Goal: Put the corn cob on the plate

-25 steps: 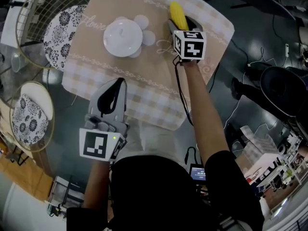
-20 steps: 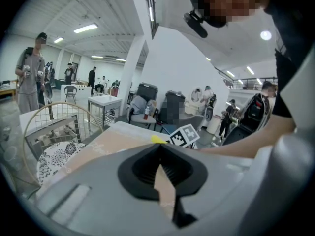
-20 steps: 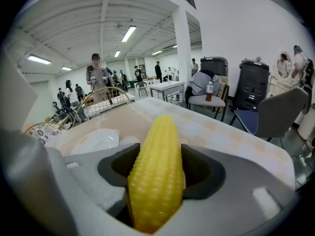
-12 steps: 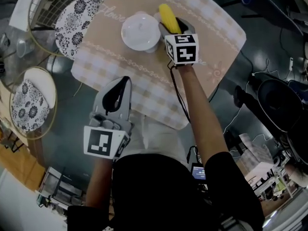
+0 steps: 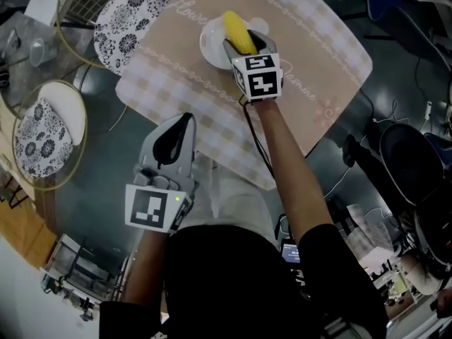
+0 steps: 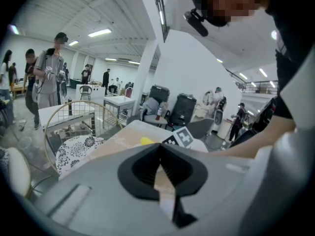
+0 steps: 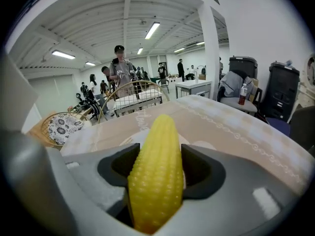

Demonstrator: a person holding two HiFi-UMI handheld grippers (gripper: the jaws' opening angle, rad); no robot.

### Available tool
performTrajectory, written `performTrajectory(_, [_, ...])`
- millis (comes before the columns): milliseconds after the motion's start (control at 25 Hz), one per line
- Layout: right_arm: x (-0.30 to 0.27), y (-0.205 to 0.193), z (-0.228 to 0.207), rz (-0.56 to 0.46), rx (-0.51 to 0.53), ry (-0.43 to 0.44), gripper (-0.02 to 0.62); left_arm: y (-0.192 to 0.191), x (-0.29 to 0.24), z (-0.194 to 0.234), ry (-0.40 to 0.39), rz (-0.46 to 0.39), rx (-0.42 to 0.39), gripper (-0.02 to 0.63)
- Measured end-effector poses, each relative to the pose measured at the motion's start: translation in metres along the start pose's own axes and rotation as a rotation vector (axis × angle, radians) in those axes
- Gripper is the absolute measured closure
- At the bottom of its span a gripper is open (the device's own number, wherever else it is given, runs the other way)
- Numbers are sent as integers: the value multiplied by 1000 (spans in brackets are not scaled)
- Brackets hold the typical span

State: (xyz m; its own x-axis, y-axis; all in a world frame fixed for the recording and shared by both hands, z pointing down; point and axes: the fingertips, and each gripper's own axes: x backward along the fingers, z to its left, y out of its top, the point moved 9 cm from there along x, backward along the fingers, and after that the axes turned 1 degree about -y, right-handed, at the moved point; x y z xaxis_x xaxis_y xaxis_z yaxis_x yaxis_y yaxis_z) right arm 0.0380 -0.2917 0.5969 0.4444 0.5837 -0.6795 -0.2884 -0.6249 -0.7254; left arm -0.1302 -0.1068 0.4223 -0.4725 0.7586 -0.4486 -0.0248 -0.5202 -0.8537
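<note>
A yellow corn cob is clamped between the jaws of my right gripper, which is shut on it. The cob hangs just above the small white plate on the beige checked tablecloth. In the right gripper view the plate shows behind the cob. My left gripper hovers off the table's near edge with its jaws shut and nothing in them. In the left gripper view the cob's tip shows next to the right gripper's marker cube.
Two wire-backed chairs with flowered cushions stand left of the table. Dark bins and cables lie on the floor to the right. Several people stand in the hall behind.
My right gripper has carried the corn cob leftward across the tablecloth, from beside the plate to over it. The left gripper has shifted only a little near the table's edge.
</note>
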Motion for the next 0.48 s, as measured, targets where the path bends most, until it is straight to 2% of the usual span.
performTrajectory(480, [-11, -2, 12, 16, 26, 10, 334, -7, 13, 13, 28, -1, 20, 597])
